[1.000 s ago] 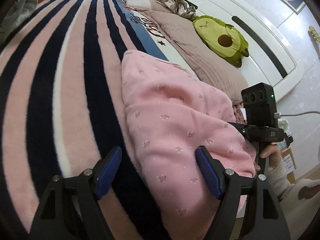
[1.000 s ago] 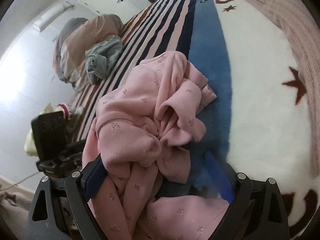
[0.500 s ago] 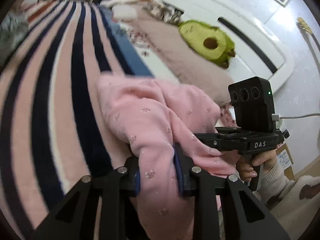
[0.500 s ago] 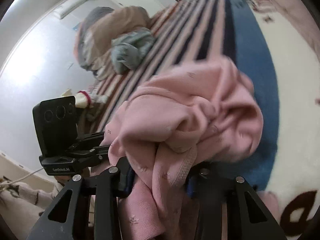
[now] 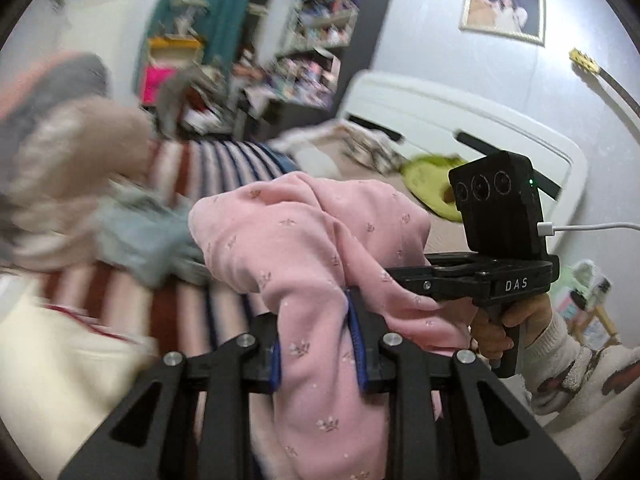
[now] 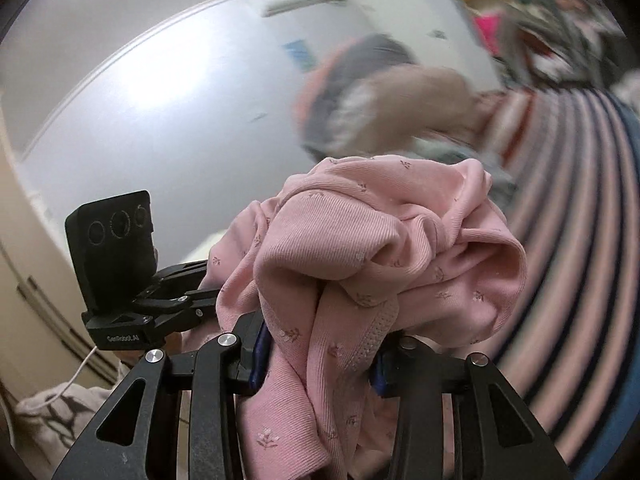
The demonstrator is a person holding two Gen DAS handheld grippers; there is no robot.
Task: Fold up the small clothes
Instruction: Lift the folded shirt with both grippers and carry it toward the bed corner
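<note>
A small pink garment with a tiny flower print [image 5: 304, 248] hangs bunched between both grippers, lifted above the striped bed. My left gripper [image 5: 318, 354] is shut on one bunch of its cloth. My right gripper [image 6: 318, 356] is shut on another bunch of the same pink garment [image 6: 360, 248]. The right gripper's body also shows at the right of the left wrist view [image 5: 496, 240], and the left gripper's body at the left of the right wrist view [image 6: 116, 264]. The cloth hides most of the blue pads.
The bed has a pink, white and navy striped blanket [image 6: 580, 208]. A pile of other clothes [image 5: 80, 168] lies at its far side, with a grey-blue garment [image 5: 136, 232]. A green avocado plush [image 5: 428, 188] lies by the white headboard [image 5: 460, 120]. A cluttered shelf [image 5: 320, 36] stands behind.
Both grippers closed on the pink garment and lifted it off the bed. Both views have tilted upward, now showing the room and walls.
</note>
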